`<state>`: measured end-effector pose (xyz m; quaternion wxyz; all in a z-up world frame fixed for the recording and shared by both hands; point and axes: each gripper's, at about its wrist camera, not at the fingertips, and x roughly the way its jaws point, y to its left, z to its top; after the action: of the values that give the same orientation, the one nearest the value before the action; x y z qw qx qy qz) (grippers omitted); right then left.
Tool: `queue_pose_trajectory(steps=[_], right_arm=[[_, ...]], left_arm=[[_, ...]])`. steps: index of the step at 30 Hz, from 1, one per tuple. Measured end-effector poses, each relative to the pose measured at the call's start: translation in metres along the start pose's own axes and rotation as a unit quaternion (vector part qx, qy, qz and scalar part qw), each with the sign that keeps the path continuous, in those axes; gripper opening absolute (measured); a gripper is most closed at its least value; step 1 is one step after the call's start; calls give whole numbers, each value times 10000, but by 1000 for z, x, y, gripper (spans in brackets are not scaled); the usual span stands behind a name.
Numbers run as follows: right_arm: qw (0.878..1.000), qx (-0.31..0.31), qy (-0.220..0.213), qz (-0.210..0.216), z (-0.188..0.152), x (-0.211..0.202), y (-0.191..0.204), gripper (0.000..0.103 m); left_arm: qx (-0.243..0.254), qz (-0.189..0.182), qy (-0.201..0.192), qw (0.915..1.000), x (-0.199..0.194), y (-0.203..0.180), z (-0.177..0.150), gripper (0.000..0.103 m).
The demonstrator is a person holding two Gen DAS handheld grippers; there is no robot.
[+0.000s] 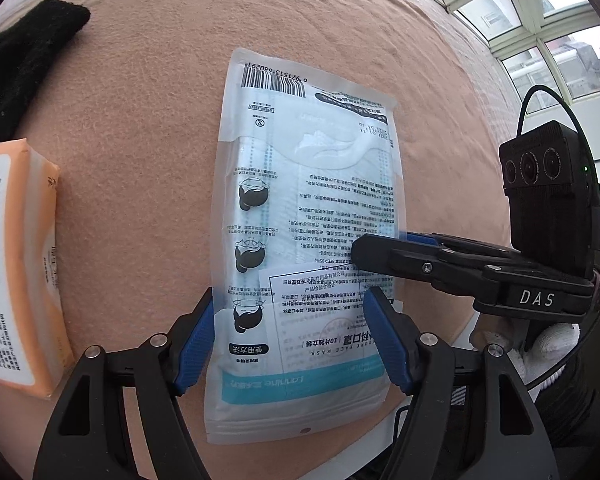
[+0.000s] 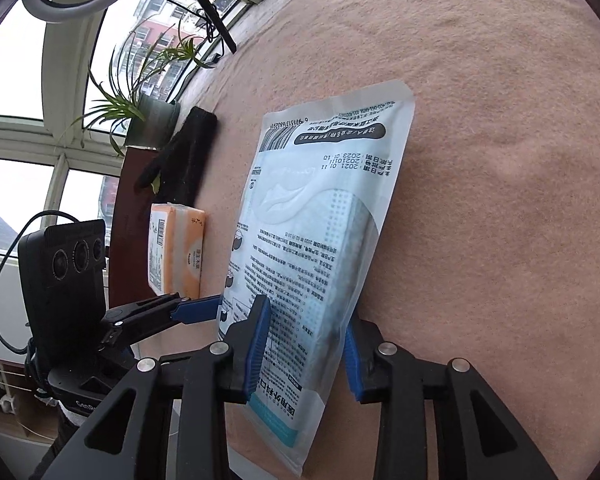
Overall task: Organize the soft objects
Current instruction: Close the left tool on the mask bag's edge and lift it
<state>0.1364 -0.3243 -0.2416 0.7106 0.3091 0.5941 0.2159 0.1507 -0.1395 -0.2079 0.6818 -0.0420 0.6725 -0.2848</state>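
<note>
1. I hold a pair of black tongs with ribbed blue pads in each hand, above a surface (image 1: 148, 128) covered in peach-coloured, slightly fuzzy felt cloth.
2. A flat, rectangular face mask packet (image 1: 304, 216) of glossy clear and white plastic lies near the middle of the surface, one short end reaching its near edge. It is printed with dense text, a barcode and small pictograms, with a teal band at the near end; pale blue pleated masks show through.
3. My left tongs (image 1: 288, 344) stand apart, one pad on each long side of the packet's near end. The left pad sits right at the plastic edge; I cannot tell whether it touches.
4. My right tongs (image 2: 306, 344) reach in from the right edge of the surface, their pads on either side of the packet's long edge. That edge is raised off the cloth. I cannot tell whether the pads press on it.
5. An orange tissue pack (image 1: 16, 260), a soft brick shape in shiny wrap with a barcode, lies toward the left edge.
6. A black knitted glove (image 1: 24, 64), fuzzy and limp, lies beyond it at the far left corner.
7. A potted plant (image 2: 156, 116) with long thin green leaves stands just past that corner.
</note>
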Motion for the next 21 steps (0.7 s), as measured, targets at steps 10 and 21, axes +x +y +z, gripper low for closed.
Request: queue_pose_trajectory(steps=[10,21], right_arm=[[9996,-148,-7,-260,0,2,8,32],[9982,-445,-219,-343,4,-12,27,30]], left_arm=[[-15,38,-132,9999,-5,3,-11,58],[-175,-92,-486,9986,-27,4,-12,55]])
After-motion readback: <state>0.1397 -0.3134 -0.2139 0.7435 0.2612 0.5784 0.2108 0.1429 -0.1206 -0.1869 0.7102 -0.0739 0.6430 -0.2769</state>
